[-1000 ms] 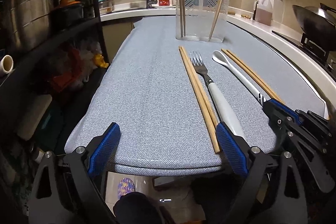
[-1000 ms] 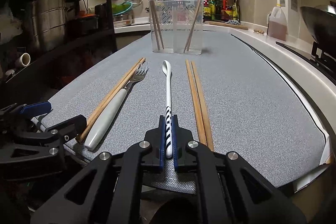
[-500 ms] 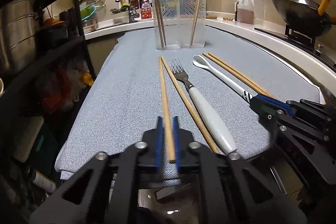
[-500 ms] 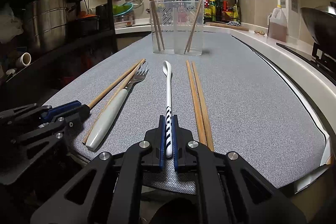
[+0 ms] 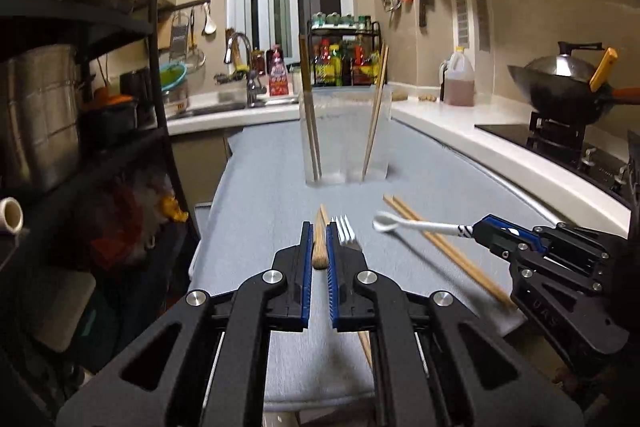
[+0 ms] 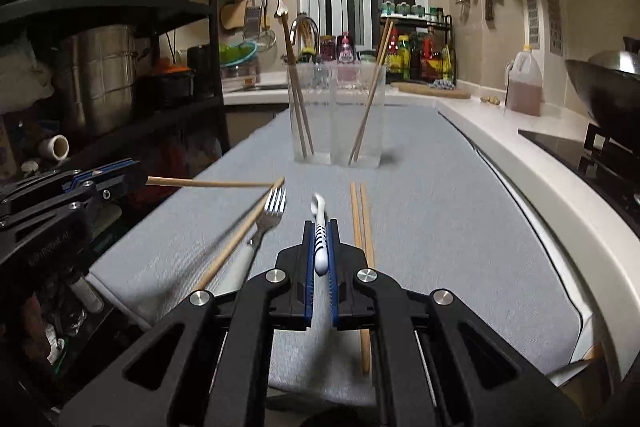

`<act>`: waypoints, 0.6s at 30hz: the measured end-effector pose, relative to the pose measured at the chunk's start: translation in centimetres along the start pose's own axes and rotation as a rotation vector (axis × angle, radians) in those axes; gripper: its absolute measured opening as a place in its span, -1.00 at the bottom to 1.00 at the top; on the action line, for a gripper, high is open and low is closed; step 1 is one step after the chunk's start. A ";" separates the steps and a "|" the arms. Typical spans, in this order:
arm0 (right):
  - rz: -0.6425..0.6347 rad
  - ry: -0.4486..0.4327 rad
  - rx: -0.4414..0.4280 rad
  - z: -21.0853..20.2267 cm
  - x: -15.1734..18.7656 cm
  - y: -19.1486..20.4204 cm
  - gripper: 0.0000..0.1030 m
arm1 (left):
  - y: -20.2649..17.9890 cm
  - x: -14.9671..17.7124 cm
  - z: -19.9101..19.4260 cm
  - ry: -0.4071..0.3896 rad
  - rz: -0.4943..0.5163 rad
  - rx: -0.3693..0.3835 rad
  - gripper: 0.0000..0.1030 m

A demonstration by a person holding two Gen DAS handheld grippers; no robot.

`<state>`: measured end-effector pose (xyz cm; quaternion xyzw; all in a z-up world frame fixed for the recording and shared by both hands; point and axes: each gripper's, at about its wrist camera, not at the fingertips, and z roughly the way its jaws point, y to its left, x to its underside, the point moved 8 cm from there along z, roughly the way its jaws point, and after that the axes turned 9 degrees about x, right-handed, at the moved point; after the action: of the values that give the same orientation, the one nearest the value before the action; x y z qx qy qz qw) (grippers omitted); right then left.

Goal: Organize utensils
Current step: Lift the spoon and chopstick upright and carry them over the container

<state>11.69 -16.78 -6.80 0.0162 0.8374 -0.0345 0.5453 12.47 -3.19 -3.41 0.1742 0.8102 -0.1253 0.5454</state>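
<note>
- Your left gripper [image 5: 319,243] is clamped on one wooden chopstick [image 6: 208,183]. In the right wrist view it sits at middle left, running almost level across the frame, tip toward the centre, clear of the mat.
- Your right gripper [image 6: 320,247] is clamped on the white spoon [image 6: 319,227] by its striped handle. Its long axis runs straight ahead from the fingers, bowl end forward, toward the clear utensil holder [image 6: 336,115] at centre frame.
- In the left wrist view, the spoon [image 5: 420,225] shows at centre right, lying roughly level with its bowl to the left.
- Half a second ago both pieces lay flat on the mat in your grip; now each is lifted off it, and both views sit higher.
- The second chopstick of that pair [image 6: 240,235] lies on the mat at lower left of the right wrist view, just beside the white-handled fork [image 6: 264,223], tines pointing away from you.
- Another chopstick pair [image 6: 362,227] lies lengthwise on the mat just right of your right gripper.
- The holder has chopsticks leaning in its left and right compartments.
- The surface is a grey fabric mat [image 6: 440,207] on a white counter [image 6: 520,163]; a black shelf rack [image 6: 120,67] stands at left, a wok [image 5: 560,83] at right, sink and window at the back.
</note>
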 end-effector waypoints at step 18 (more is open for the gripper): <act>0.031 -0.004 -0.032 4.5 -10.9 -0.6 -0.88 | 3.2 -8.7 3.7 0.053 -0.054 0.116 -0.87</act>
<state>20.12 -17.60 1.35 0.0205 0.8365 -0.0126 0.5475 19.92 -3.03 3.22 0.1869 0.8202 -0.1821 0.5091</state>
